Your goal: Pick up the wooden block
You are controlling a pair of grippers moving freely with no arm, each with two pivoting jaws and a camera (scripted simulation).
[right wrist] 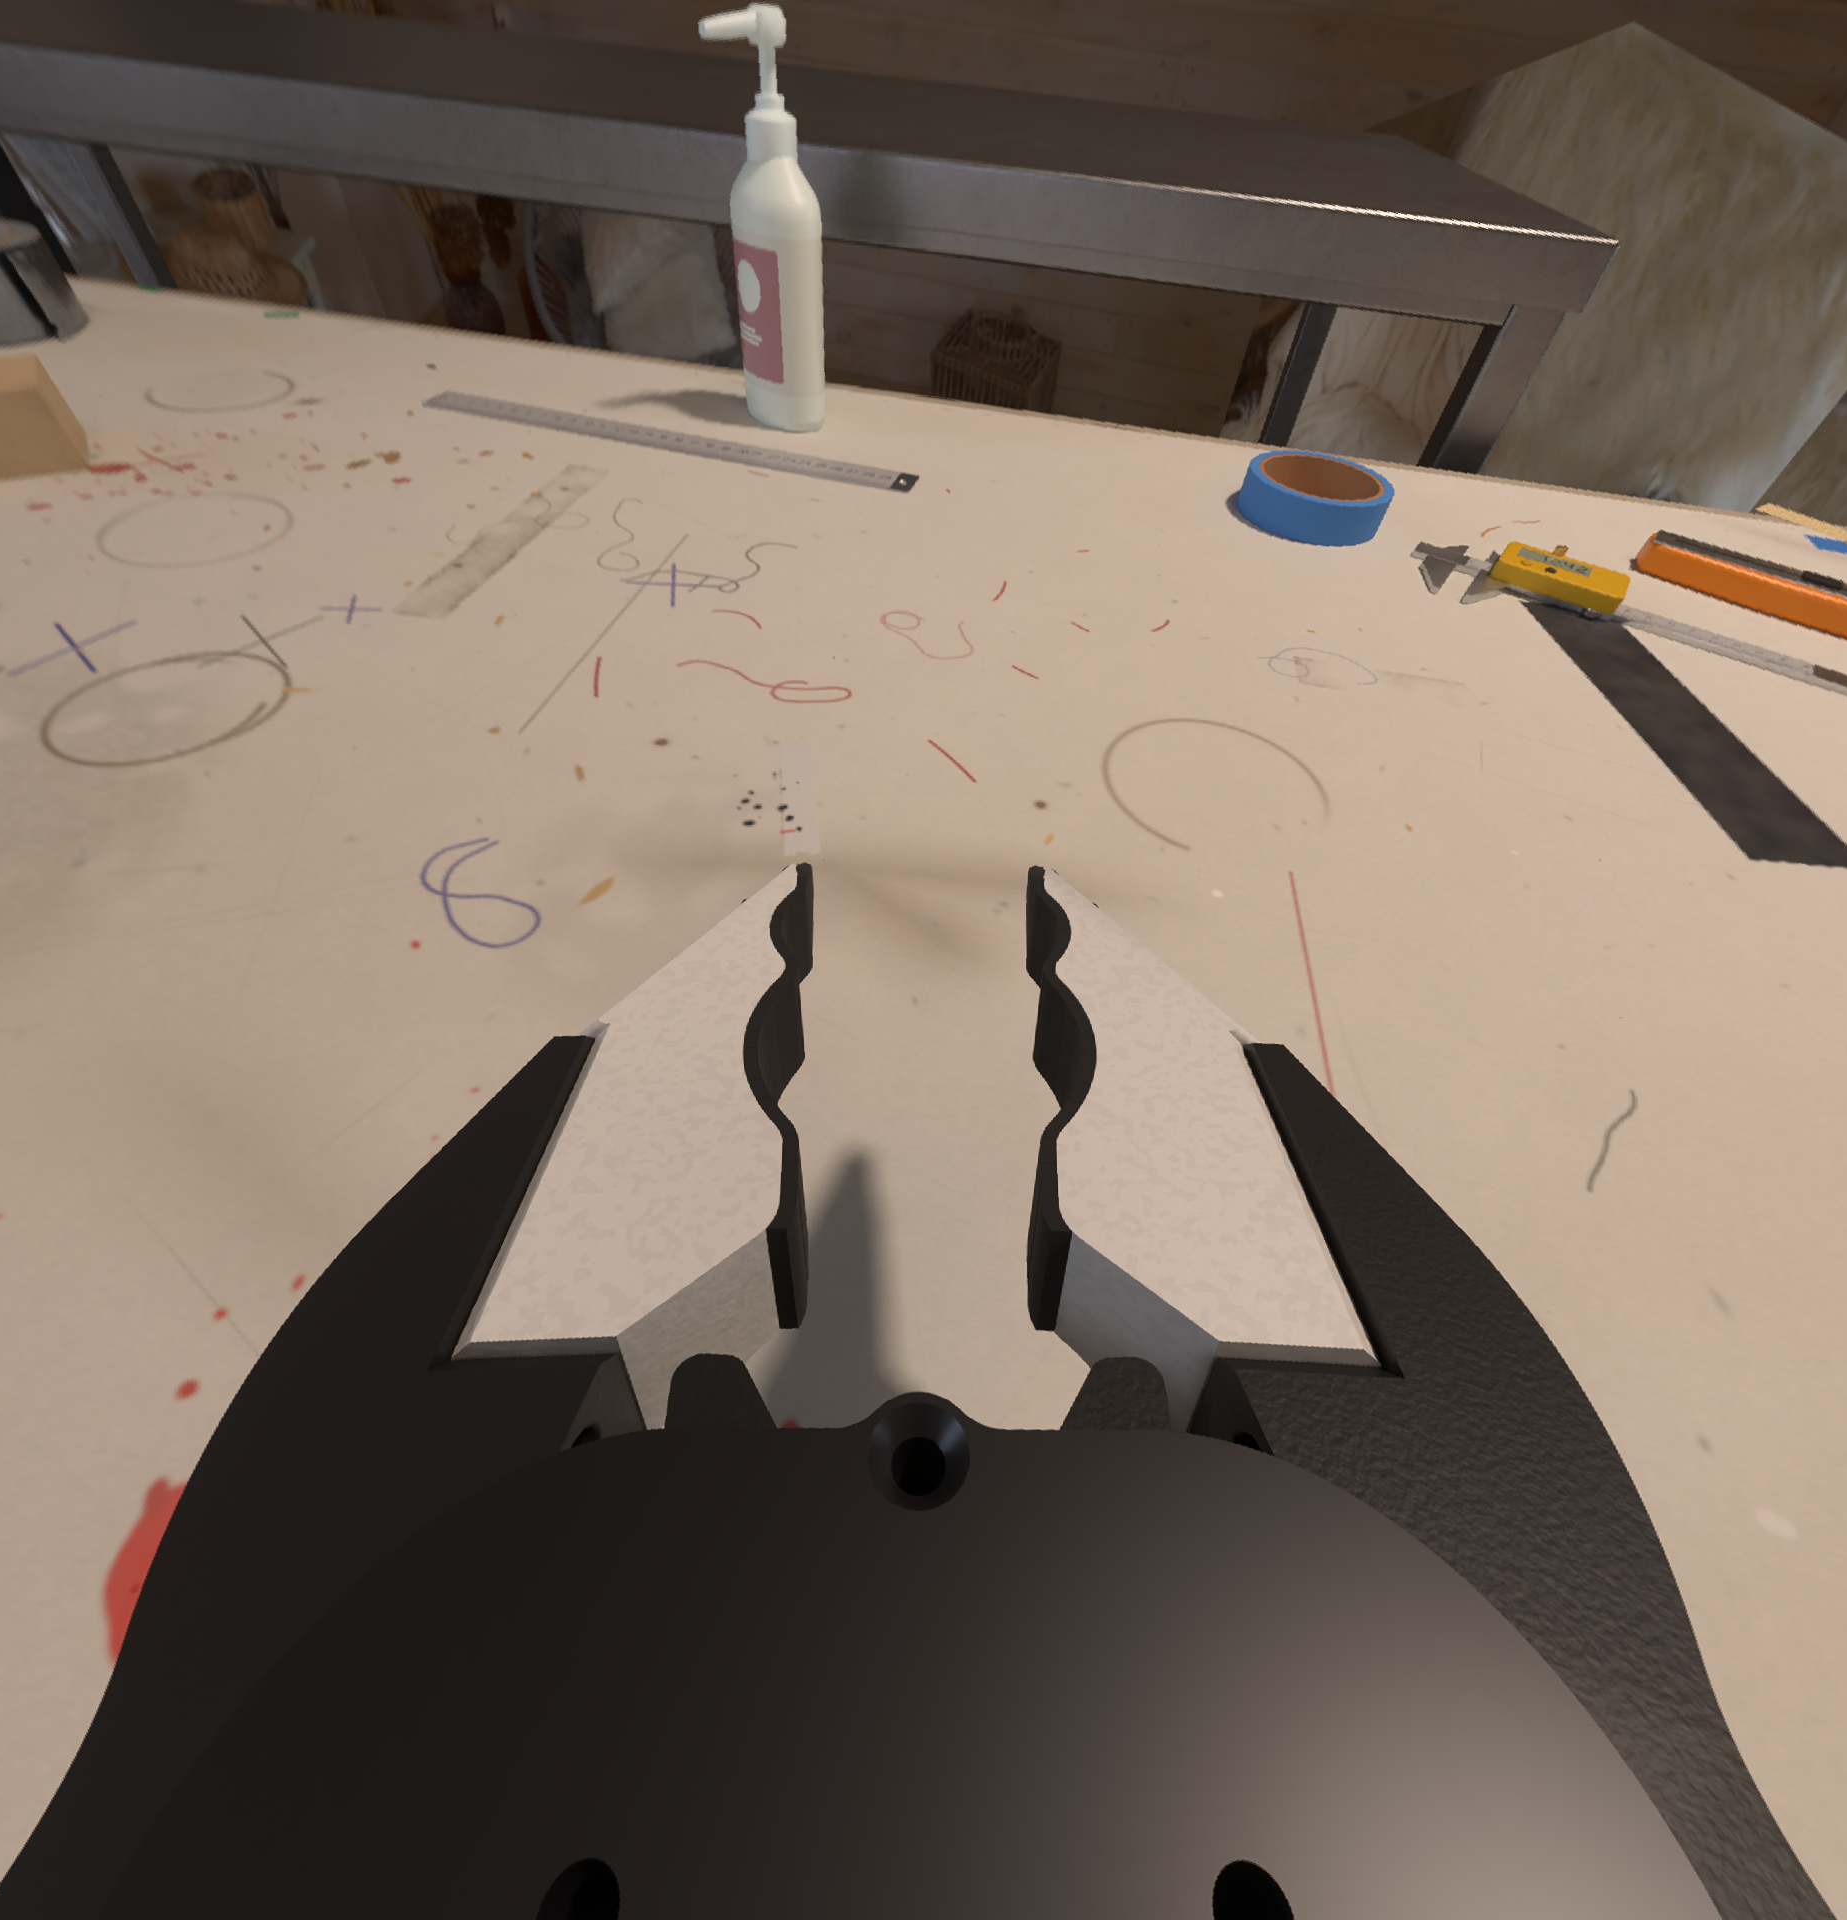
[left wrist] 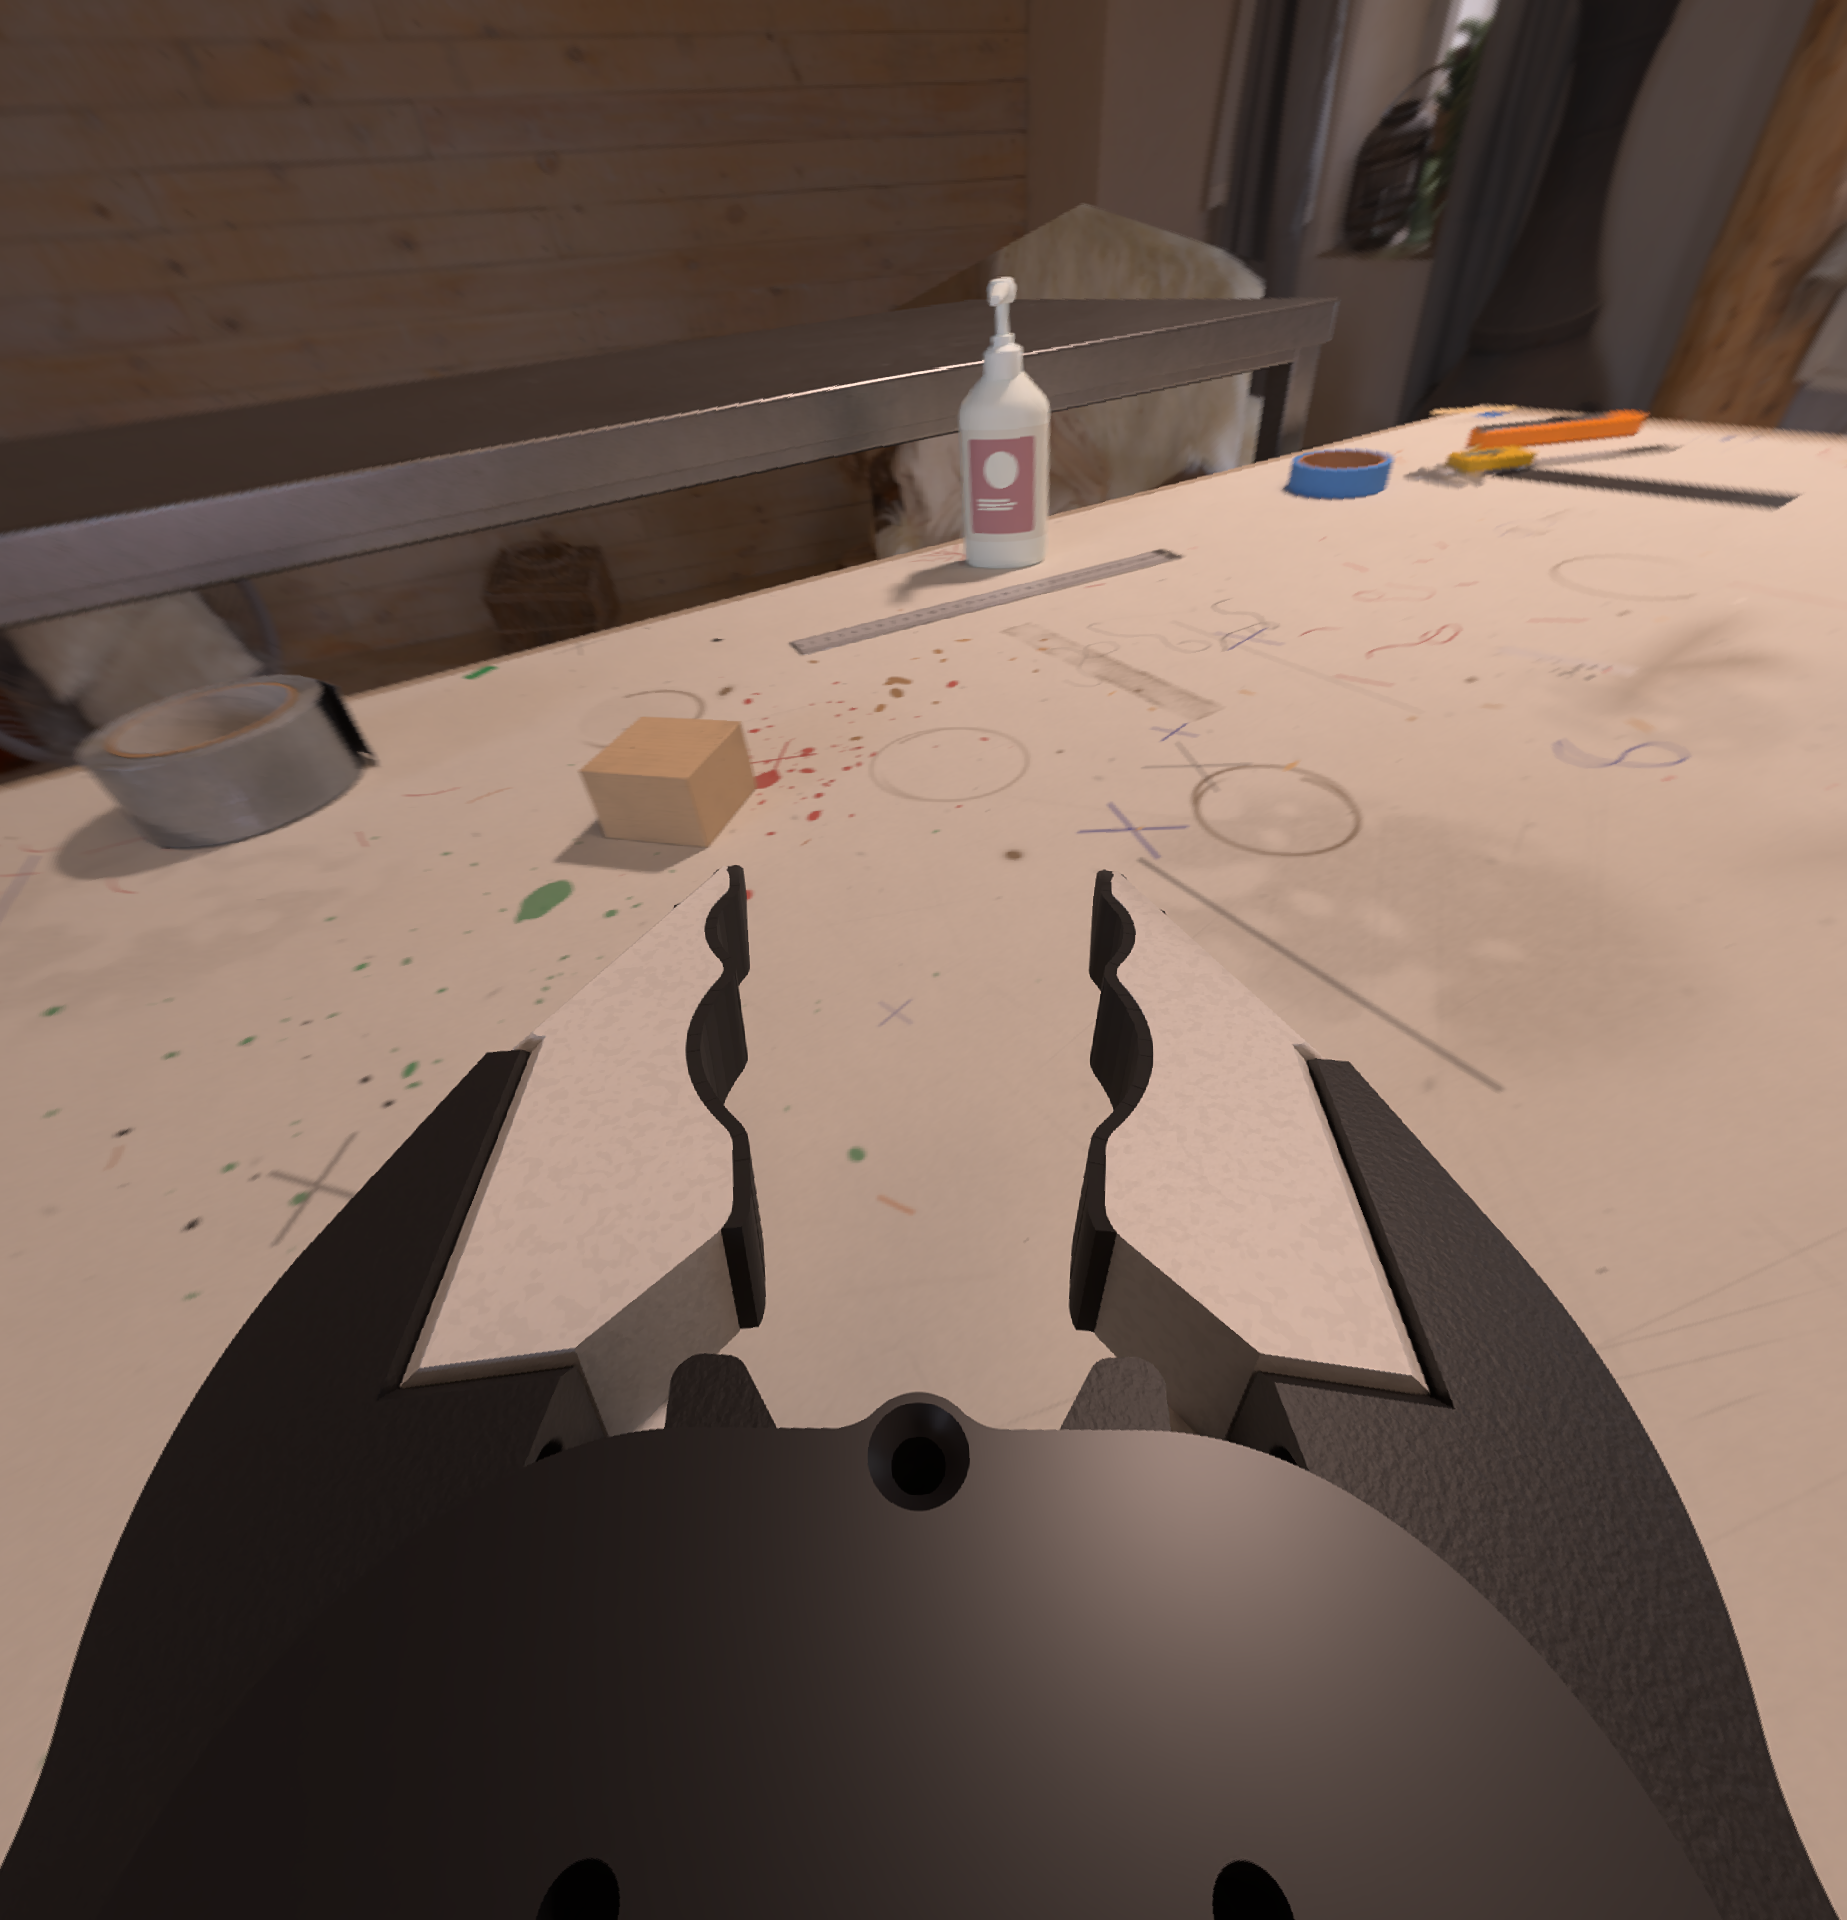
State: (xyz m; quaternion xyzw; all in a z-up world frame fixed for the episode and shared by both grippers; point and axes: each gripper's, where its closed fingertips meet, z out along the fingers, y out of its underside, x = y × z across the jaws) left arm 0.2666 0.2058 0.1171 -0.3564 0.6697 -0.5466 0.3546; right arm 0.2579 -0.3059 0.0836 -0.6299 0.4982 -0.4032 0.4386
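Observation:
A light wooden block (left wrist: 667, 779) sits on the paint-spattered work table (left wrist: 1418, 1039), ahead and a little to the left of my left gripper (left wrist: 919, 883). That gripper is open and empty, its fingertips short of the block. In the right wrist view only a corner of the block (right wrist: 15, 421) shows at the far left edge. My right gripper (right wrist: 919, 878) is open and empty above the table (right wrist: 1314, 1039), far to the right of the block.
A grey tape roll (left wrist: 223, 758) lies left of the block. A white pump bottle (left wrist: 1002, 457) and a steel ruler (left wrist: 981, 603) are behind it. A blue tape roll (right wrist: 1314, 499), a yellow caliper (right wrist: 1553, 577), an orange tool (right wrist: 1760, 582) and a dark strip (right wrist: 1698, 738) lie at the right.

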